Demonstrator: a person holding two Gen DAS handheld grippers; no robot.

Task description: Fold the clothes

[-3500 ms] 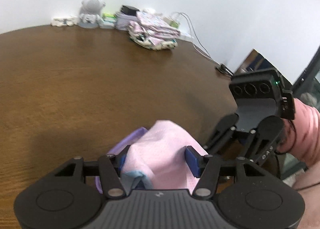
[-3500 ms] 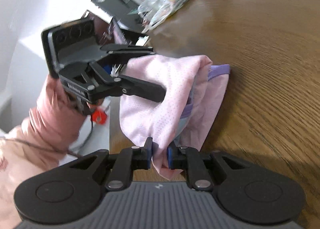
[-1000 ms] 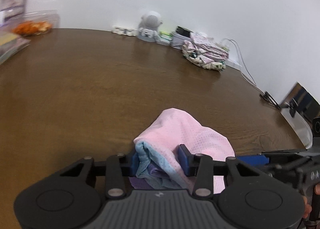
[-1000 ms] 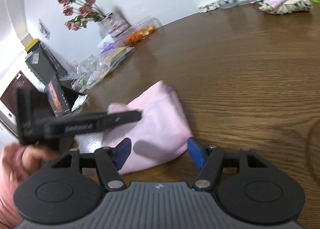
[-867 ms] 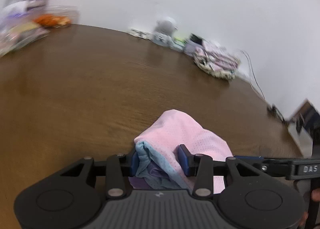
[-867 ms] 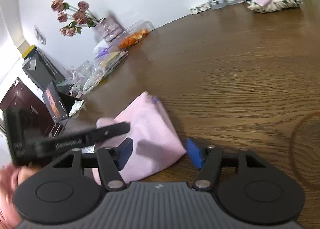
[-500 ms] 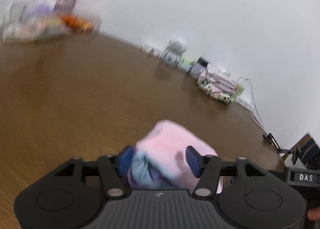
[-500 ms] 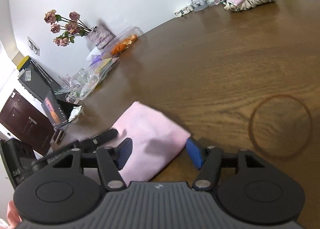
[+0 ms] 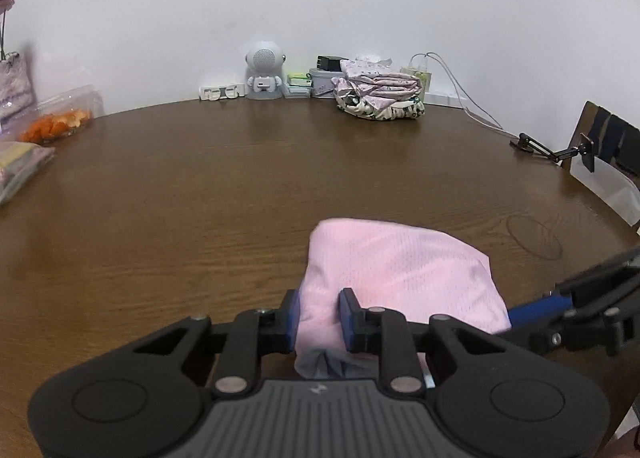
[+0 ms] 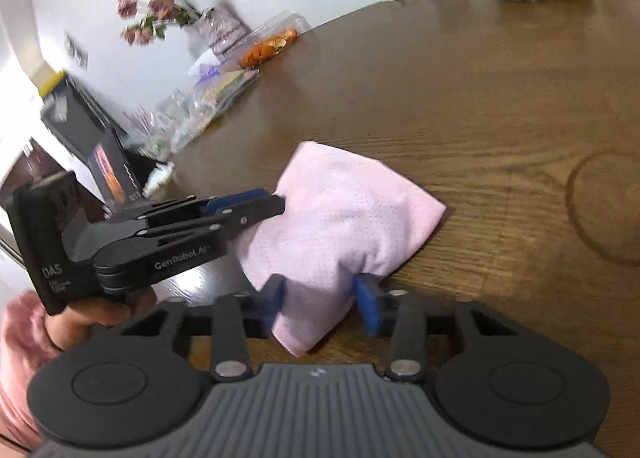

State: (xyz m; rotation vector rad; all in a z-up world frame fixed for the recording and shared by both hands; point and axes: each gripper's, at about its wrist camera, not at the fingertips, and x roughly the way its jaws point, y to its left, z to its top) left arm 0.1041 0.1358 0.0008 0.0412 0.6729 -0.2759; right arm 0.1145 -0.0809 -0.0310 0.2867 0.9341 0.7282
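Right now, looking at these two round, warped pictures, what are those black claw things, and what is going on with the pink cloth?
There is no robot here. A person holds a hand-held gripper in each hand, a black tool with two blue-padded fingers, and each carries a wide-angle camera looking along those fingers, hence the bent edges.

One picture is taken from the left hand-held gripper, the other from the right hand-held gripper. Each also sees the other from the side; in the right one you can see the person's hand gripping the left tool.

On the brown wooden table lies a folded pink garment. Both tools are closing their fingers on its near edge, with cloth between the pads.

At the far wall stand a small white robot-shaped gadget and a stack of folded clothes; at the left, a bag of orange snacks.
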